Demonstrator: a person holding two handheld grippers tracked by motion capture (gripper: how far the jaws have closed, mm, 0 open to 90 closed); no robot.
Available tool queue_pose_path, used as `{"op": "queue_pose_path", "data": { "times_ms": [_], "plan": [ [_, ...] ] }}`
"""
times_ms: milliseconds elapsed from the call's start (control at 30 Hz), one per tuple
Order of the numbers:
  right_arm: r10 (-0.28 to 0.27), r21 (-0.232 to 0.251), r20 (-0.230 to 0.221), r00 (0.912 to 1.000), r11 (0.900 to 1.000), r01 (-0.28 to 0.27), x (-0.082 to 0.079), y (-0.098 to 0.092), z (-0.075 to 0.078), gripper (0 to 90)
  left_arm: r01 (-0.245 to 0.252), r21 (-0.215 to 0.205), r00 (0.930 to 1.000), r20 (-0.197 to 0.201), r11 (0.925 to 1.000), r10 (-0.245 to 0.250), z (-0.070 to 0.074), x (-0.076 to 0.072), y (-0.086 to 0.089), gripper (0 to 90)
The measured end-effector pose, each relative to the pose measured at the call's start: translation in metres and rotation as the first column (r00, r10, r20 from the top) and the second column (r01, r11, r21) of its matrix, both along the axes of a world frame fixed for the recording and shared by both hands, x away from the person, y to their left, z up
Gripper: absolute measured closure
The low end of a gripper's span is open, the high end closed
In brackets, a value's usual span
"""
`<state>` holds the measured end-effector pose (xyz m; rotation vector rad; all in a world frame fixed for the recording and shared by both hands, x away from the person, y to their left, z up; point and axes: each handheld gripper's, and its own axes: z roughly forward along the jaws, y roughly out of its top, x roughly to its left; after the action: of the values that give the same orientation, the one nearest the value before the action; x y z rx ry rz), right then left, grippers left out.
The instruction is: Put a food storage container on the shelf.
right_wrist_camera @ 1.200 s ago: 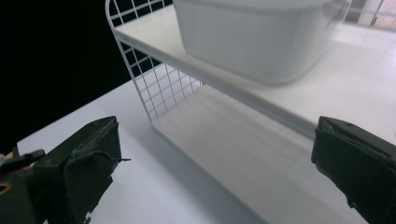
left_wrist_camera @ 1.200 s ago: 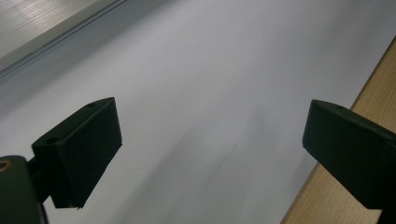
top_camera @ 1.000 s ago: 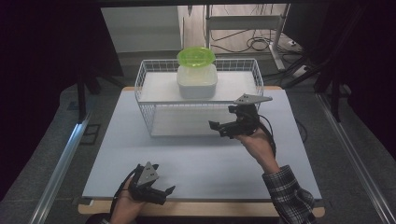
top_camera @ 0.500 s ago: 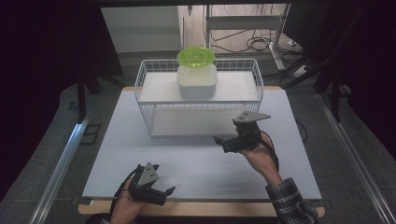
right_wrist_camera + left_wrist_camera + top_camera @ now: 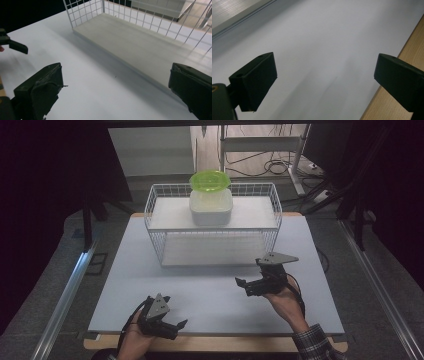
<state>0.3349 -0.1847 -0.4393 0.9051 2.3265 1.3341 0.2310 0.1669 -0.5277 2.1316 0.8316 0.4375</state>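
A white wire basket (image 5: 212, 227) stands at the back middle of the white table top (image 5: 125, 285). On its upper white shelf sits a white tub (image 5: 210, 208) with a bright green lid (image 5: 210, 180). My right gripper (image 5: 244, 287) hovers open in front of the basket's right end, pointing left, nothing between its fingers. In the right gripper view the basket's wire wall (image 5: 82, 11) and flat white base board (image 5: 140, 47) lie ahead of the open gripper (image 5: 115, 87). My left gripper (image 5: 172, 329) rests open at the table's near edge. In the left gripper view its fingers (image 5: 253, 80) frame bare table.
A wooden edge strip (image 5: 409, 47) borders the white top by the left gripper. Metal rails (image 5: 65, 295) run along the floor on both sides. Cables and a metal stand (image 5: 280, 155) sit behind the table. The left gripper's finger (image 5: 15, 46) shows at the right gripper view's far left.
My right gripper has drawn back from the basket toward the near side and dropped lower over the table. The left gripper has hardly moved.
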Motion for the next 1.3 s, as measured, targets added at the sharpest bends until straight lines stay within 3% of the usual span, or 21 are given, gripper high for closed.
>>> {"op": "queue_pose_path", "data": {
  "times_ms": [267, 500, 967, 1300],
  "plan": [
    [-0.018, -0.010, -0.012, 0.9998, 1.000, 0.018, -0.014, -0.012, -0.012, 0.0, -0.011, -0.025, 0.9999, -0.009, 0.9996, 0.011, 0.000, 0.001, 0.002, 4.0],
    [-0.047, -0.007, -0.017, 0.9987, 0.999, 0.047, -0.024, -0.027, -0.022, 0.0, -0.007, -0.019, 0.9999, -0.013, 0.9998, 0.007, -0.001, 0.001, 0.001, 4.0],
    [-0.084, -0.061, -0.028, 0.9961, 0.995, 0.082, -0.037, -0.044, -0.045, 0.0, -0.006, -0.007, 0.9998, -0.021, 1.0000, 0.006, -0.002, 0.002, 0.001, 3.9],
    [-0.074, -0.118, -0.089, 0.9932, 0.991, 0.063, -0.044, -0.041, -0.065, 0.0, -0.004, 0.005, 0.9995, -0.032, 1.0000, 0.004, -0.003, 0.003, 0.001, 3.7]
  ]
}}
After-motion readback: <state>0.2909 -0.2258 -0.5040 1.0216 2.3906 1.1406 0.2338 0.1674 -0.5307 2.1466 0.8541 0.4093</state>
